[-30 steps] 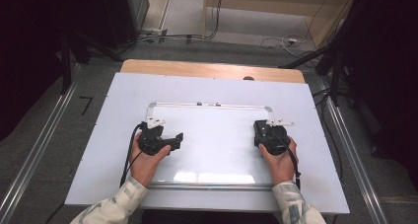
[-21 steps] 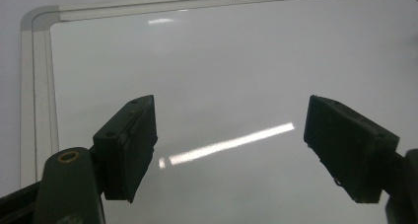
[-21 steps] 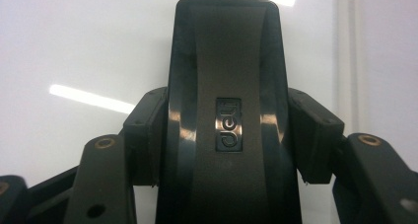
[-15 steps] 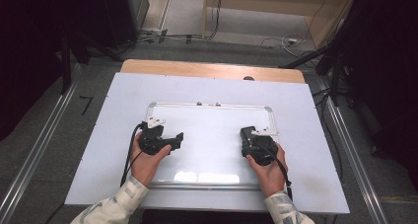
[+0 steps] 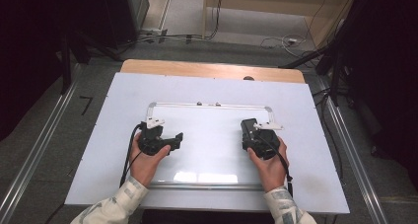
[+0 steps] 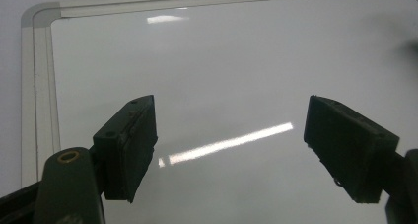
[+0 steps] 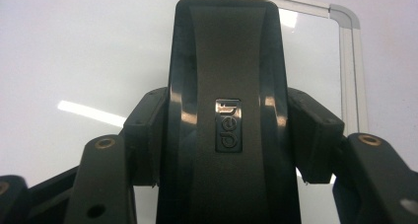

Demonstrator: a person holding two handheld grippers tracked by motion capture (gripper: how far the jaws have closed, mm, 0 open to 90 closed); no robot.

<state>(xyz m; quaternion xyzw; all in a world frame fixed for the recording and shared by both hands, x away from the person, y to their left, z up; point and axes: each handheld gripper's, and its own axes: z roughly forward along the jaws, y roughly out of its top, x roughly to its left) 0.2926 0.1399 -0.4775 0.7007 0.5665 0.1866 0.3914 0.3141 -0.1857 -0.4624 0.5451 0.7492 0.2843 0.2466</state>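
White rectangular tabletop (image 5: 207, 86) is carrying a glossy silver-framed whiteboard (image 5: 207, 135); the left gripper (image 6: 229, 150) is hovering over its left half, jaws standing apart and empty; the right gripper (image 7: 226, 140) is clamping a black plastic board eraser (image 7: 226, 86) over the board's right side.

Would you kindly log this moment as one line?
right gripper: shut on black eraser | left gripper: open, holding nothing | both over whiteboard
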